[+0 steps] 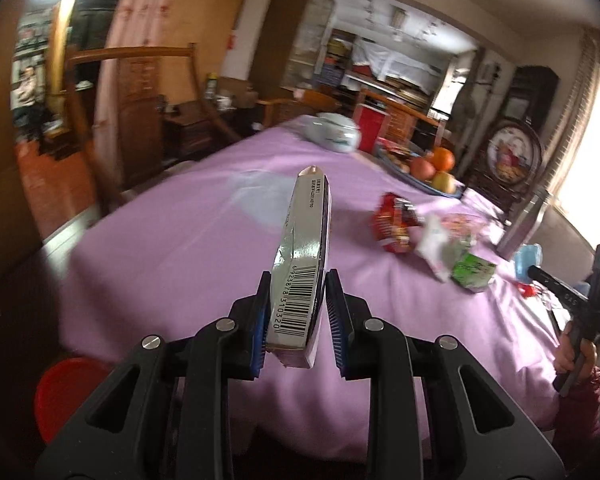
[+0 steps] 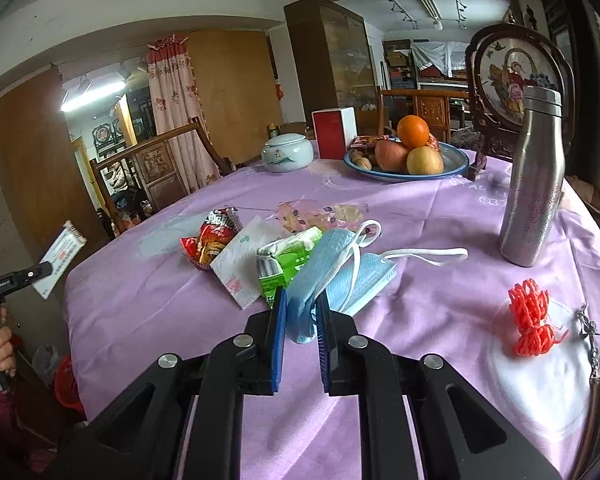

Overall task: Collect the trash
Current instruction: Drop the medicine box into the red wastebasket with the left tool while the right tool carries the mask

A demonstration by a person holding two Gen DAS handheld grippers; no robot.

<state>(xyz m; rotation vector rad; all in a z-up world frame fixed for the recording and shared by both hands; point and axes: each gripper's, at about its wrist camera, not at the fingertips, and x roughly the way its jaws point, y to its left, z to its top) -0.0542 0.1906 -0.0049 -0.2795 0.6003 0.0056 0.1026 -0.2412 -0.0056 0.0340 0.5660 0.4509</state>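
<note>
My left gripper (image 1: 296, 312) is shut on a flattened white carton with a barcode (image 1: 302, 264), held up over the near left of the purple table (image 1: 172, 248); the carton also shows in the right wrist view (image 2: 62, 258). My right gripper (image 2: 302, 320) is shut on a blue face mask (image 2: 328, 272), whose far part lies on the cloth. Beside the mask lie a green wrapper (image 2: 286, 260), a white napkin (image 2: 240, 266) and a red snack bag (image 2: 210, 240). The same pile shows in the left wrist view, with the red bag (image 1: 396, 224) blurred.
A red bin (image 1: 66, 396) stands on the floor below the table's near left corner. A steel flask (image 2: 534, 180), a fruit plate (image 2: 408, 160), a ceramic jar (image 2: 287, 154), a red-and-white box (image 2: 334, 132) and an orange net bundle (image 2: 530, 320) stand on the table.
</note>
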